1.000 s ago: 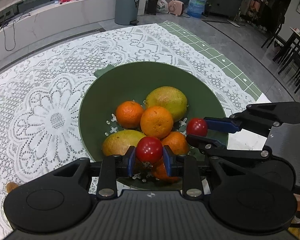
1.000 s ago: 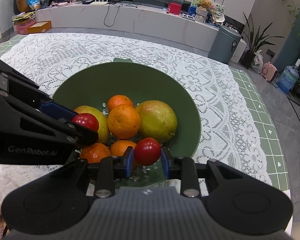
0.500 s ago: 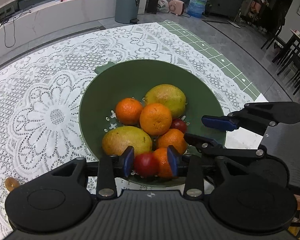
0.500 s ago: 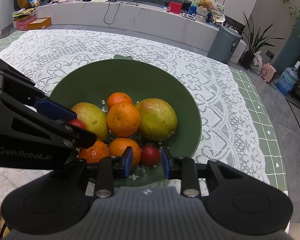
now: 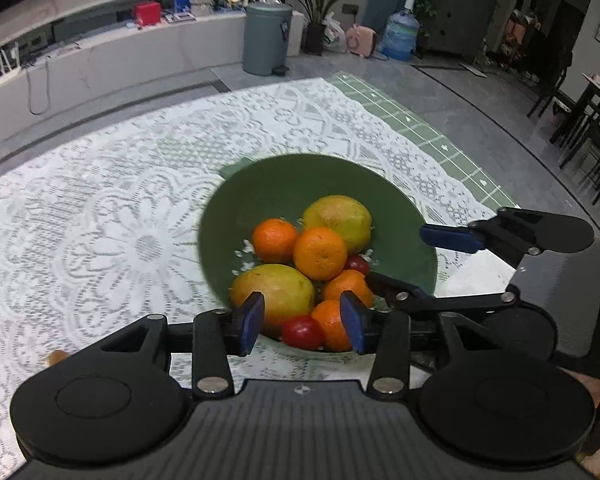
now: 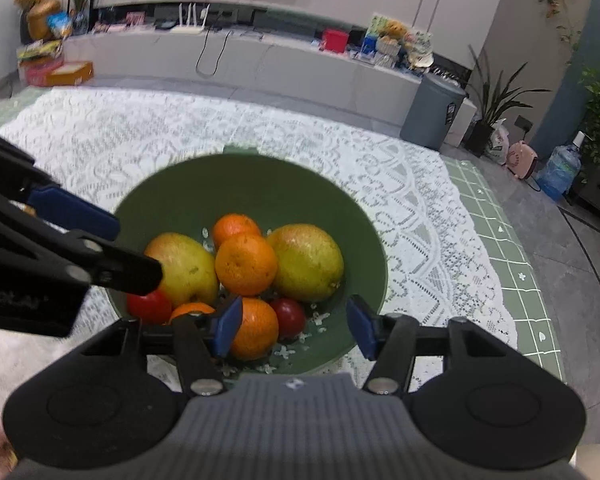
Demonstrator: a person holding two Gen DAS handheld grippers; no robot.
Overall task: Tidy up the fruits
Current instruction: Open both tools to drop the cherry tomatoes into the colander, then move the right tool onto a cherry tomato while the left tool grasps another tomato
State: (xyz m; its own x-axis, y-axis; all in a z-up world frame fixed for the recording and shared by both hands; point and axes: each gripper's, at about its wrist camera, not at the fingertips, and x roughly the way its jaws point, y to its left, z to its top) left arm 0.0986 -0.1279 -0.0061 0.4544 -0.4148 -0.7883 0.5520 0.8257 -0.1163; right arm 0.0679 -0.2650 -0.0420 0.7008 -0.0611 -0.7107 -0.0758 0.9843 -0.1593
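Jaws wide and empty on the left gripper [image 5: 302, 322] and right gripper [image 6: 296, 326], both poised above the near rim of the green bowl [image 5: 260, 196], fruit inside it.

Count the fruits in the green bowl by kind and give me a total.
Mangoes: 2
Oranges: 4
Red tomatoes: 2
Total: 8 in the green bowl
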